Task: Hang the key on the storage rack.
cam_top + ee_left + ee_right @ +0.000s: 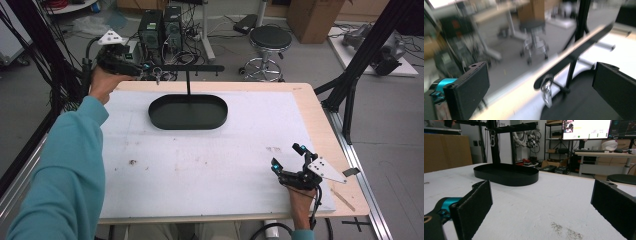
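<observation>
A black oval tray (188,112) sits at the back middle of the table, and a thin post rises from it to a horizontal black bar (192,68). A small metal clasp (157,75) hangs from the bar's left end. My left gripper (149,70) is held up at the back left, open, with its tips just short of the clasp. In the left gripper view the clasp (546,94) dangles under the bar (579,47), ahead of the open jaws. My right gripper (286,155) rests open and holding nothing on the white mat at the near right, facing the tray (506,173).
A white mat (200,165) covers the wooden table. Behind the table stand computer towers (160,27), a black stool (270,37) and a cardboard box (312,17). Black frame struts (350,85) rise beside the table's right edge.
</observation>
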The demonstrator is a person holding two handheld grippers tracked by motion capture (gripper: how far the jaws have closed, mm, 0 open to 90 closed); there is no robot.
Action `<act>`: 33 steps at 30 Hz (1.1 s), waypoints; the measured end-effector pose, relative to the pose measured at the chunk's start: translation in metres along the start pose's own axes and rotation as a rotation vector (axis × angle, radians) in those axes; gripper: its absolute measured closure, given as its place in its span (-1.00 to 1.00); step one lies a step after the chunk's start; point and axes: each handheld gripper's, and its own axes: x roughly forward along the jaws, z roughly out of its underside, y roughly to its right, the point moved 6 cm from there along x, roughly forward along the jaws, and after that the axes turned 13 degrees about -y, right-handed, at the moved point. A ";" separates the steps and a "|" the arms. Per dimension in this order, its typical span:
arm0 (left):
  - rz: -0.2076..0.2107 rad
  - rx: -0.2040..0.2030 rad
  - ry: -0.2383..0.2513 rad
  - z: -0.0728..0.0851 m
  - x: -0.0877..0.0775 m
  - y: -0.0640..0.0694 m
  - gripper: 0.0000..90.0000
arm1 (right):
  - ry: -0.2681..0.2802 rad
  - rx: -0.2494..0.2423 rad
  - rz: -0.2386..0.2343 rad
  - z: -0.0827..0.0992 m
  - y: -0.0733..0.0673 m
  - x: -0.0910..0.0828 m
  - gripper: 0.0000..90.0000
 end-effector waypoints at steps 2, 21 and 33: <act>0.034 -0.002 0.029 0.003 -0.011 0.008 -0.96 | 0.001 0.002 0.000 0.000 0.000 0.000 -0.94; 0.141 0.076 0.200 0.095 -0.088 0.100 -0.96 | -0.006 0.002 -0.001 0.000 -0.001 0.000 -0.94; 0.163 0.020 0.255 0.162 -0.090 0.137 -0.96 | -0.002 -0.008 0.002 0.000 -0.001 0.001 -0.94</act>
